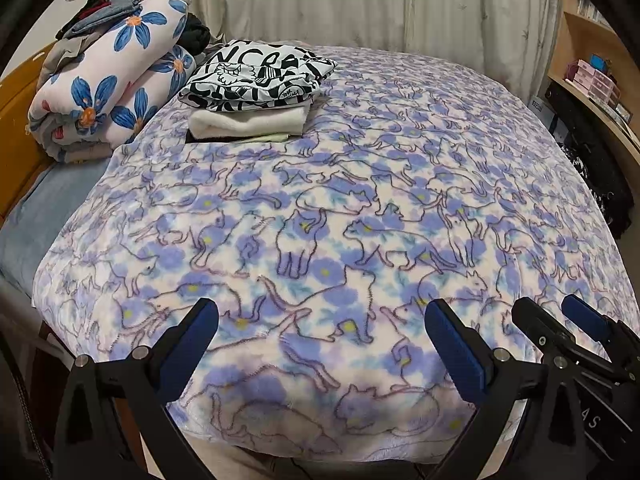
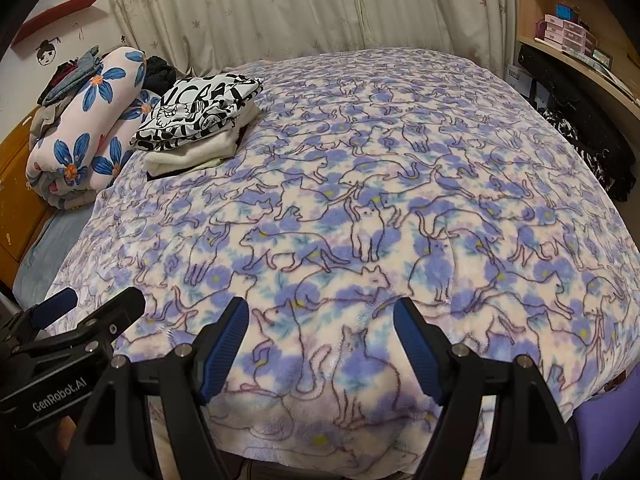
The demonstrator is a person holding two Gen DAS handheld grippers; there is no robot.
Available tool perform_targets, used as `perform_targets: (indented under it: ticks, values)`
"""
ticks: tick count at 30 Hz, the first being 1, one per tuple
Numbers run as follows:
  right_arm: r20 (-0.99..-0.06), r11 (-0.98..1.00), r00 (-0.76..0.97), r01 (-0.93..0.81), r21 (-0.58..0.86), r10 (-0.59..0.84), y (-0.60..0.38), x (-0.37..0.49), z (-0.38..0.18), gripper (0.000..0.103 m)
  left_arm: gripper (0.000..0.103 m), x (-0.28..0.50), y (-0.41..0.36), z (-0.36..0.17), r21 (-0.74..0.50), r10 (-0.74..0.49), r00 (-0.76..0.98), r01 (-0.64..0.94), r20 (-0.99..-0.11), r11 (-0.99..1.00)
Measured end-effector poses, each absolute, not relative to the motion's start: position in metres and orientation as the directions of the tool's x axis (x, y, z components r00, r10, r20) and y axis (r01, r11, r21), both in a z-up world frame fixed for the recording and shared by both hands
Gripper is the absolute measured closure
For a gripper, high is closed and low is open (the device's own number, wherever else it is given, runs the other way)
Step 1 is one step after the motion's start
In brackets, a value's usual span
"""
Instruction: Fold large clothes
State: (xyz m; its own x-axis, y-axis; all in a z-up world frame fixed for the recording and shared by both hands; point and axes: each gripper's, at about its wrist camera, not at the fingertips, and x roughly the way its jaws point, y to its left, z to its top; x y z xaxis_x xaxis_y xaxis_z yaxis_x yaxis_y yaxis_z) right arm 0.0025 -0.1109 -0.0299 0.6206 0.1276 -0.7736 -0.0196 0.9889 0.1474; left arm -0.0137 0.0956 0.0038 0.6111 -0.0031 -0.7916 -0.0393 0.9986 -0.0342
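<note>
Both grippers, left [image 1: 320, 344] and right [image 2: 322, 340], jaws wide apart, empty, above near edge of cat-print blanket [image 1: 360, 208] spread flat over bed. Risk: thick fleece slipping, or pinching one layer unevenly.

Curtain [image 1: 360, 0], shelves [image 2: 572, 36], perhaps boxes.

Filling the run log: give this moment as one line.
left gripper: open, empty | right gripper: open, empty | both over cat-print blanket | folded pile far left
</note>
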Motion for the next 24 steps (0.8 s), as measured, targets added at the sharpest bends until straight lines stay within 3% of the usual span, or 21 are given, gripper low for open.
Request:
perform_targets:
  ticks: [24]
  values:
    - [-0.777, 0.989, 0.616, -0.021, 0.146, 0.127, -0.1101, 0.0028, -0.0331, 0.028, 0.001, -0.014, 0.0978, 0.0004, -0.035, -0.004, 0.606, -0.039, -0.795, 0.999]
